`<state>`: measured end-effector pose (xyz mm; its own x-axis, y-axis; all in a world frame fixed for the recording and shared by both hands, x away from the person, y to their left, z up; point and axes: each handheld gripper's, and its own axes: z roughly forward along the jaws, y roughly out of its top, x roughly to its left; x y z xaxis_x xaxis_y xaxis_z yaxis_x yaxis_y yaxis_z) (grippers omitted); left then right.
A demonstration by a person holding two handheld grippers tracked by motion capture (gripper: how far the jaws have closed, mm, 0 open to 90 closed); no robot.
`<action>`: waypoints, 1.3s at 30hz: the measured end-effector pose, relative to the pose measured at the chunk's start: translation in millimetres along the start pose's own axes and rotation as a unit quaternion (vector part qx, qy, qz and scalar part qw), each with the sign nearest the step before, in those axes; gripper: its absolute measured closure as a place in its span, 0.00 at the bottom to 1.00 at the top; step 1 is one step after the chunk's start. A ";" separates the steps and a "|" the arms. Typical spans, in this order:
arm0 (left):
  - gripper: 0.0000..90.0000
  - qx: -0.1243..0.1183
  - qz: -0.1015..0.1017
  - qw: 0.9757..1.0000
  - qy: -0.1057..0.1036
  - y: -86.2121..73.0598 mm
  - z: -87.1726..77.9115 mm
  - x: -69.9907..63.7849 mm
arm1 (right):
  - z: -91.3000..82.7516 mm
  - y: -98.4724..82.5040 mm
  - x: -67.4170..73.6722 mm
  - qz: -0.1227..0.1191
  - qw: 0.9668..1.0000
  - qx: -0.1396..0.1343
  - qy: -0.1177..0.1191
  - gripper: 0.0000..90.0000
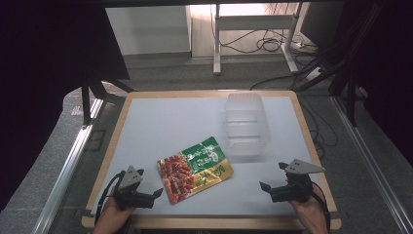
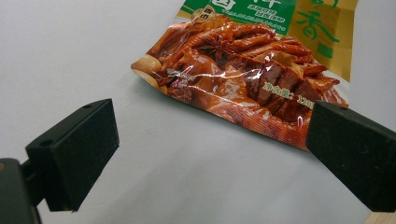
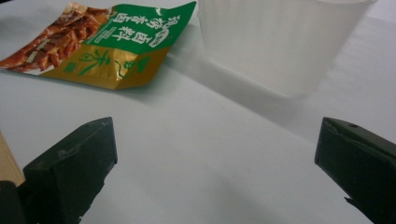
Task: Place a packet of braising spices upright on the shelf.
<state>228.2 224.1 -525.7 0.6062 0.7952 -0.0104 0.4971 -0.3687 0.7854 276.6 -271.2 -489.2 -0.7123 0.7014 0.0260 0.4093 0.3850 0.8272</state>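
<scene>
Snack pouch, flat glossy foil printed red, green and gold (image 1: pixel 195 168), lies face up on the white table (image 1: pixel 160 126) near the front edge, between the two grippers and just in front of the clear ribbed plastic tub (image 1: pixel 246 124). Whether pouch corner and tub touch: cannot tell from the high view; the right gripper view suggests a narrow gap.

Left: left gripper (image 1: pixel 148 192), held by the left hand (image 1: pixel 109 214), sits low at the front-left, jaws spread wide and empty, pointed at the red end of the pouch. The left gripper view puts that edge just beyond the jaw tips.
- Risk: pouch lies flat with no raised lip. Closing from this height may skate over the foil or push it away rather than pinch it.
- Risk: slick film, soft contents; a shallow corner grip could slip once lifted.

Right: right gripper (image 1: pixel 273 183), in the right hand (image 1: pixel 311 212), jaws likewise released and empty, well apart from the pouch, facing the tub.
- Risk: tub looks light and empty; a nudge from pouch or jaws would likely slide or tip it.
</scene>
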 end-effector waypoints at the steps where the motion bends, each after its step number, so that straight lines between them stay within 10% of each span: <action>1: 0.03 0.000 0.000 1.000 0.000 0.0 0.0 0.0 | 2.1 1.1 0.6 0.000 1.000 -0.001 0.000 0.00; 39: 0.03 0.003 0.004 1.000 0.001 0.3 0.8 -1.3 | 80.2 32.8 24.8 -0.016 0.996 0.034 0.078 0.00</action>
<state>228.0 222.6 -526.0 0.6087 0.7934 -0.0027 0.4960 -0.3780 0.7817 318.1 -193.0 -506.4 -0.8031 0.5887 0.0920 0.4191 0.4485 0.7894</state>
